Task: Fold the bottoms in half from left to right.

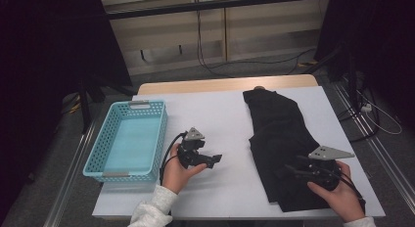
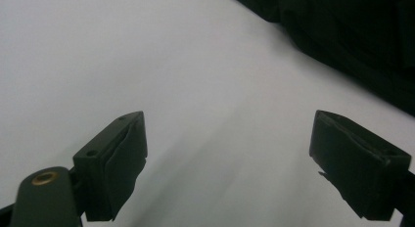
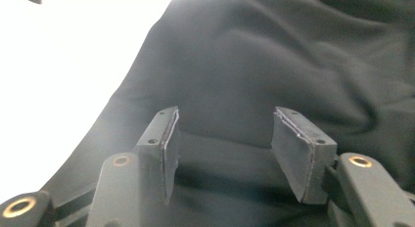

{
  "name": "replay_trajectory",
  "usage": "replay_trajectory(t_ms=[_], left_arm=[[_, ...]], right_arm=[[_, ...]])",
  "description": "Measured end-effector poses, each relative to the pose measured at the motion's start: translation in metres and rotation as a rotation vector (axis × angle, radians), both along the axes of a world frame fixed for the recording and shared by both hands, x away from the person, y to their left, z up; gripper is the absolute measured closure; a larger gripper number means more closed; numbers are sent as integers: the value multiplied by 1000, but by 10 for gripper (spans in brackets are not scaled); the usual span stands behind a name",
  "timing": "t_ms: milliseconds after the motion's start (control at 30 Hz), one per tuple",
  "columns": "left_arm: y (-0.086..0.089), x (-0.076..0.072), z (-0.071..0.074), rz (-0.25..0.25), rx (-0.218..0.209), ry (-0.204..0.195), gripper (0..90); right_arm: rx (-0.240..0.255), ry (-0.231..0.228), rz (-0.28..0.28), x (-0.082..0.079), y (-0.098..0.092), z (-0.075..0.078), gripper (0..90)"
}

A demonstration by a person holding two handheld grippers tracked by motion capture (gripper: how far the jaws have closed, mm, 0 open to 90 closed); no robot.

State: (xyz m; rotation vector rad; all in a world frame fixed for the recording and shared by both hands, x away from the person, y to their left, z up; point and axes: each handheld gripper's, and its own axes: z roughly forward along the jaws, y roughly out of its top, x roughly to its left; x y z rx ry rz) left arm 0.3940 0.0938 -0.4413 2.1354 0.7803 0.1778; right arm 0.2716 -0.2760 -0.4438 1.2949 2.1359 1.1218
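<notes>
High view showed the black garment (image 1: pixel 278 139) lying on the right half of my white-covered bench (image 1: pixel 215 114), a long dark piece of cloth running from the far edge toward me, narrower at the far end and broader and rumpled at the near end. Its surface was matte and soft, with shallow folds and a notch in its left edge about midway down. From the right gripper view the garment (image 3: pixel 274 65) looked dark charcoal, fleecy, with broad rolling creases and a curved edge against the white cover.

My right hand-held gripper (image 1: pixel 292 169) was over the near part of the garment, jaws pointing left, about half open with cloth showing beneath and between them; I could not tell whether the pads (image 3: pixel 298 148) touched the fabric. My left hand-held gripper (image 1: pixel 215 158) was over bare bench between the garment and the blue basket (image 1: pixel 128 139), jaws spread wide and holding nothing.

What kind of garment it was I could not make out; black on black hid seams and details. Left gripper view caught just a dark corner of the cloth (image 2: pixel 352 36), cut off by the frame. A small brownish shape at the garment's far end (image 1: pixel 259 88) was too small to identify.
</notes>
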Motion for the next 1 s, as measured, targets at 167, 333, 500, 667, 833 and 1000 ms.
replay_trajectory(t_ms=[167,333,500,667,833,1000], left_arm=[[1,0,1,10,-5,-10,142],[2,0,2,12,-7,-10,145],[2,0,3,17,-12,-14,146],[-1,1,4,0,-2,-21,147],[-3,1,4,-1,-3,-25,148],[-4,0,4,-1,0,-26,148]], right_arm=[[-42,40,76,-3,21,-10,418],[-59,47,62,0,17,-19,711],[-20,46,53,-4,2,-15,869],[-20,31,49,-15,-11,-5,871],[-3,27,20,-36,-37,1,872],[-14,38,13,-56,-57,4,821]])
